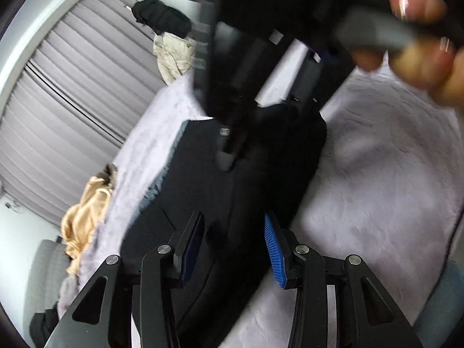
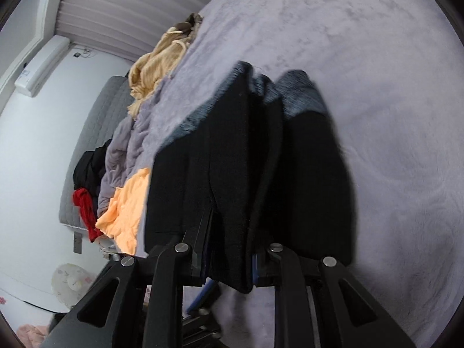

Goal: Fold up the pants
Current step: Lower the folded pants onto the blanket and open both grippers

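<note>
Left wrist view: my left claw hangs tilted down over the lilac blanket.
Left claw state: pads stand apart, the blue ribbed face bare; I see nothing clamped between them.
Pants: black, lying lengthwise on the blanket, passing under my left claw, the far end lifted off the blanket.
Right claw: closed on a thick fold of the pants; the cloth drapes forward over the blanket, grey lining showing at its far edge.
Right hand: blurred, above the blanket's far side, fingers wrapped on the handle.
Tan garment: bunched at the blanket's left edge.
Orange garment: at the same edge, nearer my right claw.
Red garment: just beyond the orange one, off the blanket.
Pleated blind: behind the blanket's left edge.
Sharpness: both views smeared by motion.
</note>
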`<control>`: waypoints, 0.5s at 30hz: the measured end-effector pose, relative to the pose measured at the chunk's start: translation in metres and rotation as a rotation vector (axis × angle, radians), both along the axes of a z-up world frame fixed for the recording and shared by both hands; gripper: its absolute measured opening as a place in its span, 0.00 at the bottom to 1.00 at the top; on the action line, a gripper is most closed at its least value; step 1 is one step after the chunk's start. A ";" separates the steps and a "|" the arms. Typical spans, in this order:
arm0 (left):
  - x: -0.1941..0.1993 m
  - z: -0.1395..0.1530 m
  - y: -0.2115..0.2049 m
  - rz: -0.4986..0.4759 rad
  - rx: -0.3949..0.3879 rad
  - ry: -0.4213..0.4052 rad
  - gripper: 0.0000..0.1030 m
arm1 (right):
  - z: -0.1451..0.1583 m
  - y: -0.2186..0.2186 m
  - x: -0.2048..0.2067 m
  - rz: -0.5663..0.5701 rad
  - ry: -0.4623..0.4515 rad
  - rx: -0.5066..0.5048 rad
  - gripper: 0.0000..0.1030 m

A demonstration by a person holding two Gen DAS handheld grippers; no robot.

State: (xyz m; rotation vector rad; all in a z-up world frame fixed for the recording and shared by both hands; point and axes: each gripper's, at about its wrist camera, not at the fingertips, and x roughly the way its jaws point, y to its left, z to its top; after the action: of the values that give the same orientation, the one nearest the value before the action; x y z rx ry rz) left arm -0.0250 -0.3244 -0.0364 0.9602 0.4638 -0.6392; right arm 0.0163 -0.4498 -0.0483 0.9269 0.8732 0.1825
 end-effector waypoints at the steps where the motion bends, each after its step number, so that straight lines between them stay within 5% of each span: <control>1: 0.001 0.006 0.009 0.008 -0.007 0.011 0.43 | -0.009 -0.004 -0.003 -0.012 -0.006 0.035 0.22; 3: 0.005 0.016 0.026 0.018 -0.038 0.050 0.54 | -0.017 -0.011 -0.007 -0.028 -0.035 0.099 0.22; 5: 0.017 0.030 0.046 0.060 -0.102 0.086 0.78 | -0.015 -0.009 -0.009 -0.022 -0.042 0.083 0.24; 10: 0.069 0.056 0.099 0.224 -0.253 0.184 0.78 | -0.004 0.000 -0.011 -0.038 -0.034 -0.006 0.30; 15: 0.121 0.046 0.139 0.458 -0.326 0.284 0.78 | 0.019 0.011 -0.022 -0.113 0.010 -0.171 0.35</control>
State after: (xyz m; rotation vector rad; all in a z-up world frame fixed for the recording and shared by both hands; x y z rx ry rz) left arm 0.0961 -0.1850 0.0095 0.4299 0.7773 -0.4146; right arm -0.0053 -0.4385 -0.0297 0.8152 0.8294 0.0052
